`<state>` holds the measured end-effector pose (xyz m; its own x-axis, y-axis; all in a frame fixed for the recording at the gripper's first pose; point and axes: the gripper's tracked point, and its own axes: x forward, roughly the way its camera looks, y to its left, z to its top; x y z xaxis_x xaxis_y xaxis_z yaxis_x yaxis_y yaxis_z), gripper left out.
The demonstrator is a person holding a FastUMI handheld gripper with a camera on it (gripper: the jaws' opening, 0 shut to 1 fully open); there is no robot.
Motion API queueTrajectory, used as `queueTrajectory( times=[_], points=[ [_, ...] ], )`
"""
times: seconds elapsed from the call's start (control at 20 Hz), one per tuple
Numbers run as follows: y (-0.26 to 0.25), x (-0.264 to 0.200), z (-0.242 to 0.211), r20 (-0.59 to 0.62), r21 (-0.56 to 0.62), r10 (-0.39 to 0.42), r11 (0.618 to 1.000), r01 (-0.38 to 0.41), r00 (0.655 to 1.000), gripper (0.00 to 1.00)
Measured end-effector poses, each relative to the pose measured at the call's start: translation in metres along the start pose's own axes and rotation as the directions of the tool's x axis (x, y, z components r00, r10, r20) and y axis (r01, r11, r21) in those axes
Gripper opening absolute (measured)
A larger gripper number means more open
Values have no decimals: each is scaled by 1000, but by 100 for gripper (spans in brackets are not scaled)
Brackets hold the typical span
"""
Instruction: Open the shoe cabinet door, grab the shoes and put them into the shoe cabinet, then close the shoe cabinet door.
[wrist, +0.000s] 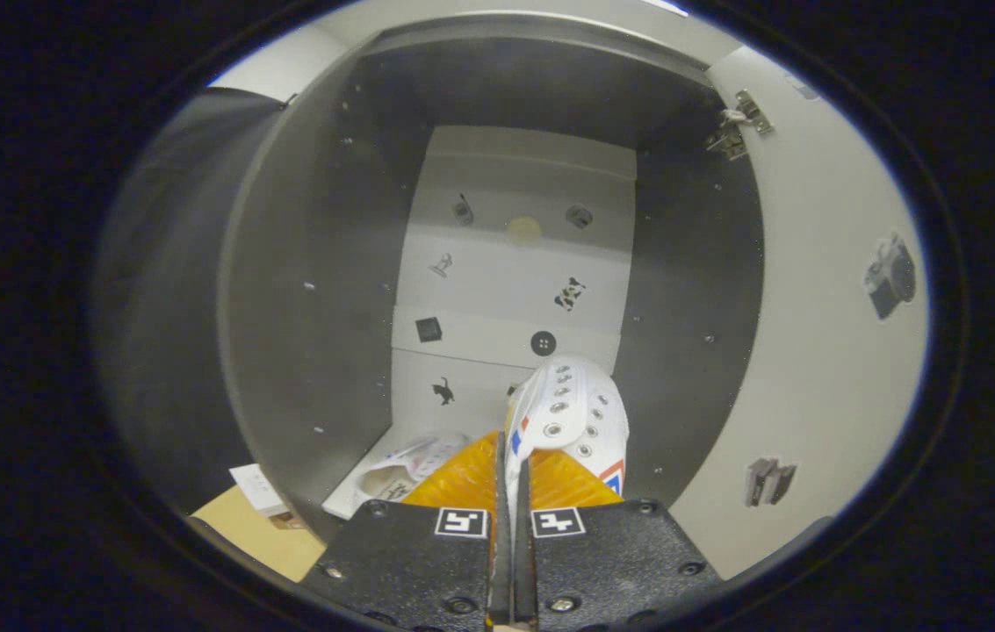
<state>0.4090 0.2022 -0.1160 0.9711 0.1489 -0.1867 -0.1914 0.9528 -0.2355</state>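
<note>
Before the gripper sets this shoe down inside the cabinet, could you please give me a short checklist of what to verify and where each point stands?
1. Cabinet door open: ok, it is swung aside with its hinge exposed.
2. Grip on the white shoe: ok, the gripper has both fingers closed on the shoe's edge.
3. Shoe inside the opening: ok, it hangs ahead of the fingers between the dark side walls.
4. Landing spot: cannot tell, another shoe already lies on the cabinet floor beside the fingers, and the floor under the held shoe is hidden.
5. Clearance to the back panel: cannot tell from this view.
</note>
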Motion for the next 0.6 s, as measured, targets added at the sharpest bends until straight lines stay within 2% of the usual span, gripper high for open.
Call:
queueTrajectory(
  times=[0.1, 0.25, 0.4, 0.6],
  points=[
    [-4, 37, -19, -49, -51, -29, 998, 27, 998, 5],
    [-7, 80, -40, -95, -97, -36, 995, 27, 995, 5],
    [-10, 105, -64, -156, -139, -23, 990, 2, 987, 5],
    [-11, 126, -86, -211, -133, -9, 991, -20, 977, 5]
  ],
)
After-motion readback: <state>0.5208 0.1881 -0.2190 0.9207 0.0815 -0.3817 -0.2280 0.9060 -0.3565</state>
